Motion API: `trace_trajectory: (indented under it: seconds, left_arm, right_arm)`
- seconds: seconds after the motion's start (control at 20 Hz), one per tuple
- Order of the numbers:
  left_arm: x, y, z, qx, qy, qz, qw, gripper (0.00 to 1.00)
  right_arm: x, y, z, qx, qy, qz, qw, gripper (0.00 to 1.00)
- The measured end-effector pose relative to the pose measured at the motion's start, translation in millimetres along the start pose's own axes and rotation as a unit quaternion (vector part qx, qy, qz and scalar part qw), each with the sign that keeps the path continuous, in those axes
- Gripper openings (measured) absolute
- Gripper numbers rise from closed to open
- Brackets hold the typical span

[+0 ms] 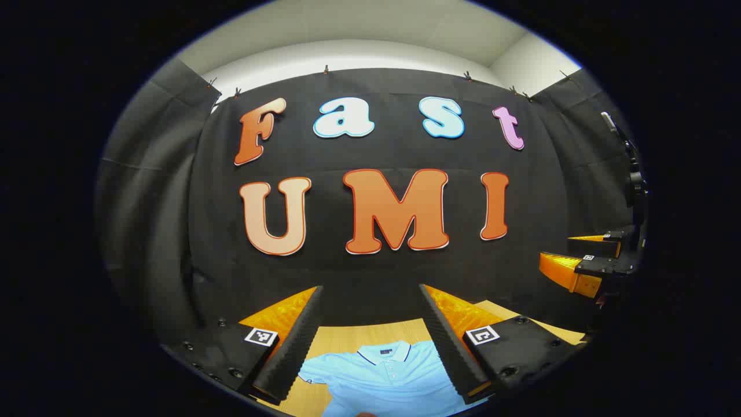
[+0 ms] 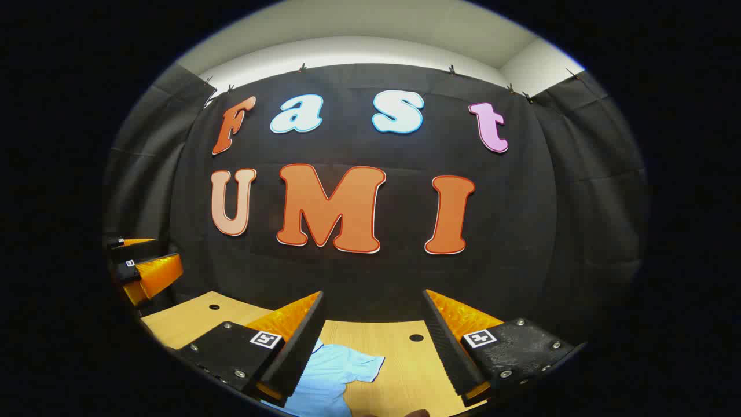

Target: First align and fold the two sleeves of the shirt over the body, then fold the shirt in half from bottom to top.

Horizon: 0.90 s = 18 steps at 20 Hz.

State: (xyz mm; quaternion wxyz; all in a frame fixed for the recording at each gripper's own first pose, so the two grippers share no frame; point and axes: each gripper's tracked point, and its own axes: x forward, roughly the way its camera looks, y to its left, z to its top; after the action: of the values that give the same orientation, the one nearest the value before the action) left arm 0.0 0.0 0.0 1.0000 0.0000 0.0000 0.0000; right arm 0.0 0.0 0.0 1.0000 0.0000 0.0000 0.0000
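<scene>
I see a wooden table (image 2: 399,341) in front of the black booth wall, with the light blue shirt (image 1: 382,376) lying flat on it, collar (image 1: 385,351) at the far end and the buttoned front facing up. In the right gripper view one short sleeve (image 2: 356,365) is spread out sideways on the wood, not folded in. So I judge we are at the very start: sleeve step not begun, bottom-to-top fold well off.

Left gripper (image 1: 370,336) hangs above the table over the collar area, fingers wide apart, nothing between them. Right gripper (image 2: 373,341) sits off to the side over that spread sleeve, also wide apart and empty. Each one shows at the edge of the other's view, well apart.

Next move, as I read it: drop both down to the cloth, pinch each sleeve near its outer edge, and carry them inward over the body evenly. Thin fabric on flat wood; I expect the pinch needs a low, shallow approach.
</scene>
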Motion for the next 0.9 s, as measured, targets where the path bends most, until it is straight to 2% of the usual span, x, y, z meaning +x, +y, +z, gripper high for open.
trace_trajectory:
  seconds: [0.1, 0.9]
  left_arm:
    - [0.2, -0.1, -3.0, 0.004, 0.003, 0.006, 1.000, 1.00]
    - [9.5, -6.1, -2.3, 0.016, -0.006, 0.031, 0.999, 1.00]
  right_arm:
    - [4.0, -2.0, -8.5, 0.002, 0.011, 0.001, 1.000, 0.98]
    - [37.6, -14.4, -36.1, -0.001, 0.050, 0.004, 0.999, 0.98]
